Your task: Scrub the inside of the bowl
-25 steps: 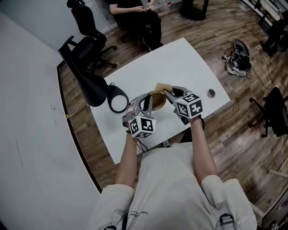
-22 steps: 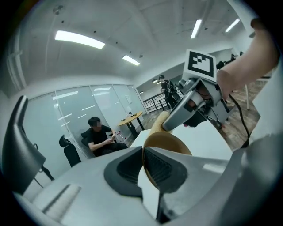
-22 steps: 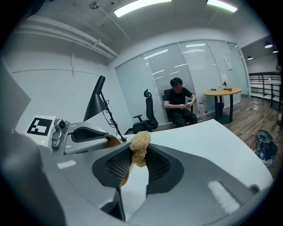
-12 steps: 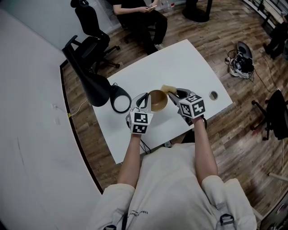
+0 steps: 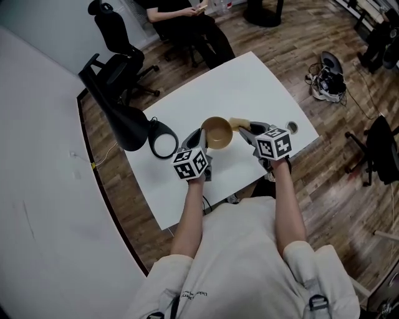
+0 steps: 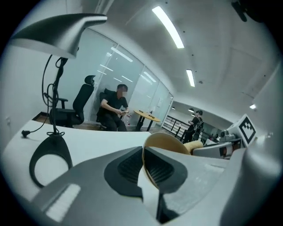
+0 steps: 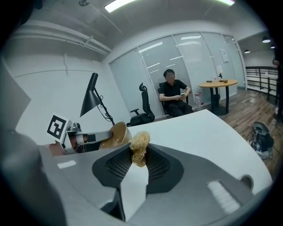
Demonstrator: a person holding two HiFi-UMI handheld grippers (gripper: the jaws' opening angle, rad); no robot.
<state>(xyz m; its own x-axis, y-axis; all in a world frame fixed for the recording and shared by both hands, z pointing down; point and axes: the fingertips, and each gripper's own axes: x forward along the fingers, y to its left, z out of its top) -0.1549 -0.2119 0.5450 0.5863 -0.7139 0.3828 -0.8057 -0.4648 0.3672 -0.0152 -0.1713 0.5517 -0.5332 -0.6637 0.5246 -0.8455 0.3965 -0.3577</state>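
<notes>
A tan bowl point(image 5: 217, 133) is held above the white table point(image 5: 249, 87), tilted with its open side toward me. My left gripper point(image 5: 201, 138) is shut on its left rim; the thin rim point(image 6: 144, 165) runs between the two pads in the left gripper view. My right gripper point(image 5: 244, 128) is shut on a pale fibrous scrubber point(image 5: 237, 123), which sits just to the right of the bowl's rim. In the right gripper view the scrubber point(image 7: 139, 148) sticks up from between the pads, with the bowl point(image 7: 116, 134) just to its left.
A black desk lamp point(image 5: 118, 116) with a ring-shaped base point(image 5: 163, 139) stands at the table's left end. A round cable hole point(image 5: 292, 128) lies near the right corner. Behind the table are an office chair point(image 5: 118, 37) and a seated person point(image 5: 187, 19).
Both grippers have lifted and moved away from my body with the bowl and scrubber. The bowl has turned its opening more toward me. The scrubber stays right of the rim.
</notes>
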